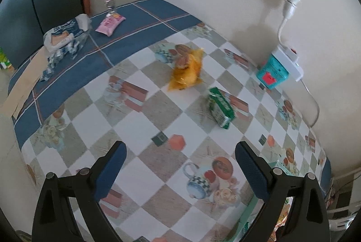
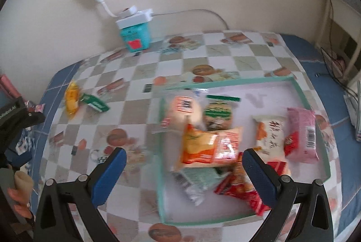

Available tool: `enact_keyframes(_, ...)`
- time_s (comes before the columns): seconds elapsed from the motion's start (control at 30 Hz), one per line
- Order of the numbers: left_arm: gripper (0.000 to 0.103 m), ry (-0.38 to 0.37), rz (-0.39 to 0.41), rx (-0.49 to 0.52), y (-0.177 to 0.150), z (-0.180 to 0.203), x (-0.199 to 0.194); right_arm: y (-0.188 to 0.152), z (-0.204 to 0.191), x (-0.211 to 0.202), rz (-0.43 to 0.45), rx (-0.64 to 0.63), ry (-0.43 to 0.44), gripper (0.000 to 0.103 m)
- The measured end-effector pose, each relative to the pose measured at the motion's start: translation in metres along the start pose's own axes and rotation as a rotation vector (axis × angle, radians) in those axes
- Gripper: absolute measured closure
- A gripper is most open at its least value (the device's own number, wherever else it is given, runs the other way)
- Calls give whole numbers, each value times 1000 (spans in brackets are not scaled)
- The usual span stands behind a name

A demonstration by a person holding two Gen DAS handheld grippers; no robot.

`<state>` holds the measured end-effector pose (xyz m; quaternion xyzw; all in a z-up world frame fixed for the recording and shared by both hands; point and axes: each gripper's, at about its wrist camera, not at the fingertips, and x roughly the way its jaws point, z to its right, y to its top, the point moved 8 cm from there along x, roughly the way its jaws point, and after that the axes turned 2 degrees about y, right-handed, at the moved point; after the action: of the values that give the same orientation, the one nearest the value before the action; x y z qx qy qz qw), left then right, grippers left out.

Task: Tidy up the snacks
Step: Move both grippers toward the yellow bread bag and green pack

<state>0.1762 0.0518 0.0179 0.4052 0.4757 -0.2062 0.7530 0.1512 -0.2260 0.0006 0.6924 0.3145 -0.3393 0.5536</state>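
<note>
Both the left gripper and right gripper are gaping wide, holding nothing. Blurred Chinese characters are showing on a white packet in the tray.

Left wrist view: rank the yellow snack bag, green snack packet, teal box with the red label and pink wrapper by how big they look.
1. Yellow snack bag
2. Green snack packet and teal box, alike
3. Pink wrapper, though farthest from the camera
</note>
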Motion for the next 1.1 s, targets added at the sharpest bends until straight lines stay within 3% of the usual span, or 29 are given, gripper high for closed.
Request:
enact_keyframes(0.3,6,9,4,-105,17,-53,-4,-9,-53,0,-11,-93,55,0)
enact_keyframes(0.5,6,1,-17,-144,20,-75,2,-18,-76,5,-23,-141,42,0)
enact_keyframes(0.8,6,-7,-65,-139,22,-89,22,-32,-100,19,-47,-192,34,0)
enact_keyframes(0.87,6,-15,-48,-97,31,-83,23,-35,-104,24,-56,-188,44,0)
enact_keyframes(0.97,6,-40,-57,-37,43,-76,33,-35,-113,32,-72,-195,84,0)
enact_keyframes(1.1,6,-137,-121,-64,60,-67,54,-26,-129,46,-76,-209,119,0)
